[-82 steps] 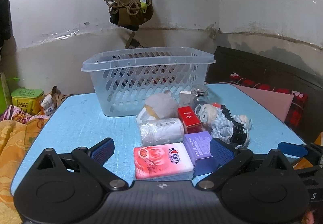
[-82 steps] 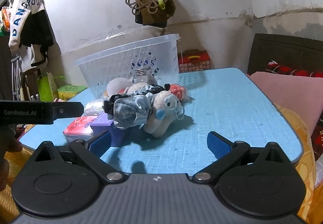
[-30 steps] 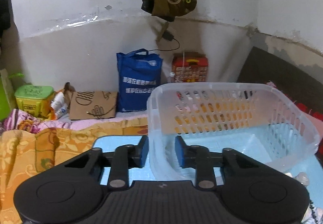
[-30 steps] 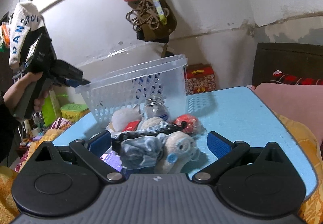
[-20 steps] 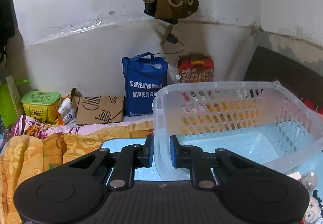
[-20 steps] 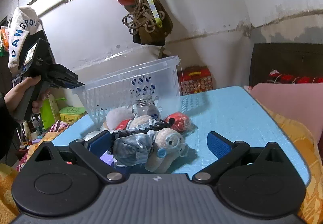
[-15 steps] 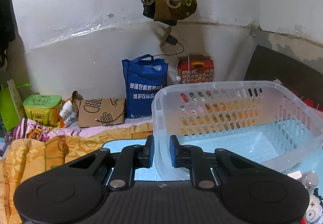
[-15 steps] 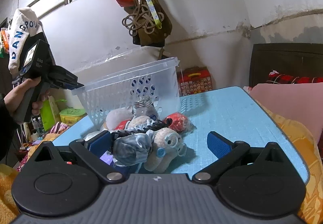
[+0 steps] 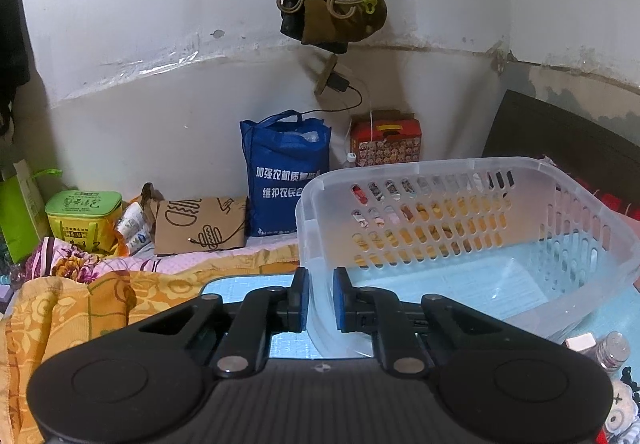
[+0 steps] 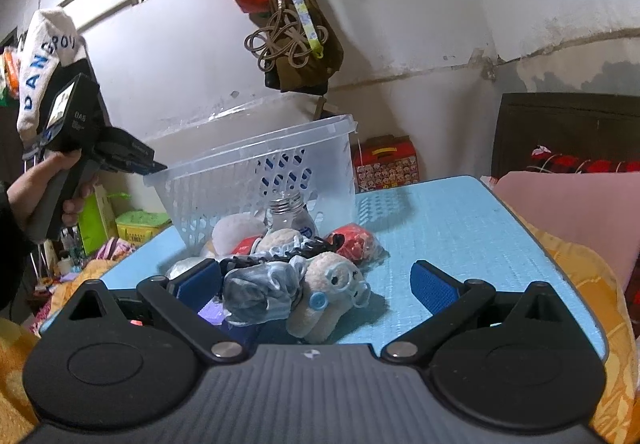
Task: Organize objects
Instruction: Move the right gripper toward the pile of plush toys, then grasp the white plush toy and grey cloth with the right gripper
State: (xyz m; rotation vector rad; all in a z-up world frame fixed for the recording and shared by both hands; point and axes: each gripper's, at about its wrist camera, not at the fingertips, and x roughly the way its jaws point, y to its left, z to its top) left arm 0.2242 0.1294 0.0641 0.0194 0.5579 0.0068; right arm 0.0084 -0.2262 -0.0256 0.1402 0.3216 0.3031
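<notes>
My left gripper [image 9: 321, 298] is shut on the near left wall of the clear plastic basket [image 9: 460, 228], one finger outside and one inside. The basket is tilted, its left side lifted off the blue table [image 10: 440, 228]. In the right wrist view the left gripper [image 10: 154, 166] pinches the basket [image 10: 260, 180] rim at its left corner. My right gripper [image 10: 316, 286] is open and empty, low over a pile of small things: a grey scrunchie [image 10: 260, 290], a plush toy [image 10: 332, 284], a glass bottle [image 10: 290, 214] and a red packet [image 10: 354, 240].
A blue bag [image 9: 286, 172], a red box [image 9: 386, 138], a cardboard piece [image 9: 198, 222] and a green tin [image 9: 84, 212] stand by the wall beyond the table. Orange bedding [image 9: 72, 300] lies left. A pink cushion [image 10: 568, 212] lies right of the table.
My left gripper went from the pile to the basket's left wall and closed on it. The basket has tipped up on that side. My right gripper stayed open over the pile.
</notes>
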